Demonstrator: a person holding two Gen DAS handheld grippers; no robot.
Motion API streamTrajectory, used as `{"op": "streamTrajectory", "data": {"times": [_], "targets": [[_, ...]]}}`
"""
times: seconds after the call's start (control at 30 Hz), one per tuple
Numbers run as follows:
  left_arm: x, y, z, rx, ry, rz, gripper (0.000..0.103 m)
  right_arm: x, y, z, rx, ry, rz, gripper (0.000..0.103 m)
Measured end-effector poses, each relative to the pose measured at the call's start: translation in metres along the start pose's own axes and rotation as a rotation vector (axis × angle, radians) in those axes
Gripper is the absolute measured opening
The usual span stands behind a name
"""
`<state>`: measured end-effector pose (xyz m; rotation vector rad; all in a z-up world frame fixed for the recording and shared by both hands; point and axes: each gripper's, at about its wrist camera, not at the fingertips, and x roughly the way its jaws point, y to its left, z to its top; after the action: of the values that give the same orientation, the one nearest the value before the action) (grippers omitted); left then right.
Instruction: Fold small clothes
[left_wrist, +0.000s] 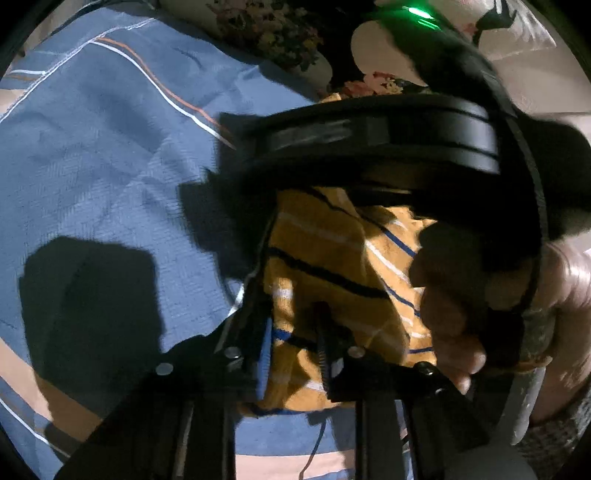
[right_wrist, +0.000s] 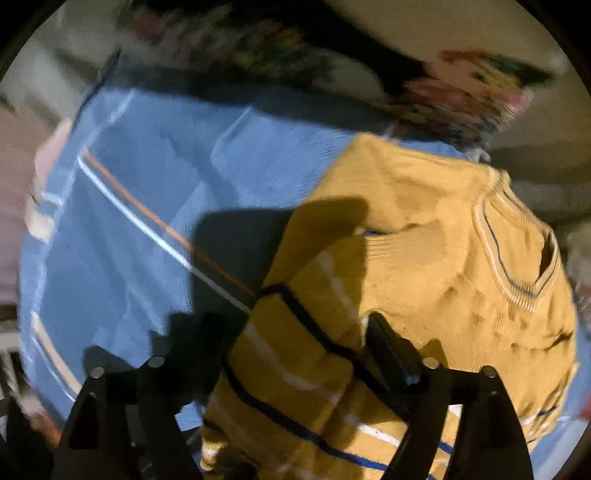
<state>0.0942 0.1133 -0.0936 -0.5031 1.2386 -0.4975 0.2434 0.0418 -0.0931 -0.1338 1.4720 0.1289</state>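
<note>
Left wrist view: left gripper low in the centre of the frame, fingers drawn close and pinching a bunched fold of the mustard striped sweater. Above and to the right, filling the upper right of the frame, the right gripper's black body, gripped by a hand at the right edge. Beneath everything, a blue sheet with thin white and orange lines.

Right wrist view, blurred: right gripper at the bottom of the frame, fingers spread wide, one over the blue sheet at lower left, the other resting over the knit at lower right. Nothing pinched between them, only the striped sleeve or side panel lying under the gap. Sweater spread across the right half of the frame, ribbed neckline toward the right edge, a striped portion already turned inward over the plain body.

Probably mid-fold: one side brought over, one edge pinned by the left claw. Next, likely: lowering the wide-open right claw onto a free edge of the knit, closing on a single layer, then carrying it across without dragging the pinned part. Floral fabric along the top of the frame, well apart from the work.
</note>
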Motion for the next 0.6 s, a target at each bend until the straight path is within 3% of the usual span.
{"op": "streamTrajectory", "data": {"times": [0.1,0.13,0.23,0.27,0.47,0.6], "targets": [[-0.002,-0.002,-0.004,-0.016,-0.008,-0.014,0.013,0.003,0.012,0.0,-0.053,0.001,-0.071,0.086],[-0.002,-0.003,-0.005,-0.022,-0.011,-0.017,0.013,0.001,0.011,-0.001,-0.049,-0.006,-0.074,0.078],[-0.005,-0.005,-0.01,-0.046,-0.016,-0.036,0.011,-0.01,0.0,-0.006,-0.037,-0.042,-0.115,0.035],[-0.007,-0.009,-0.011,-0.05,-0.02,-0.043,0.011,-0.015,-0.006,-0.009,-0.036,-0.057,-0.091,0.027],[-0.023,-0.052,-0.023,0.033,-0.038,-0.05,0.011,-0.055,-0.046,-0.035,0.033,-0.175,0.059,0.019],[-0.054,-0.083,-0.031,0.076,-0.068,-0.111,0.011,-0.093,-0.098,-0.065,0.113,-0.287,0.171,0.018]]}}
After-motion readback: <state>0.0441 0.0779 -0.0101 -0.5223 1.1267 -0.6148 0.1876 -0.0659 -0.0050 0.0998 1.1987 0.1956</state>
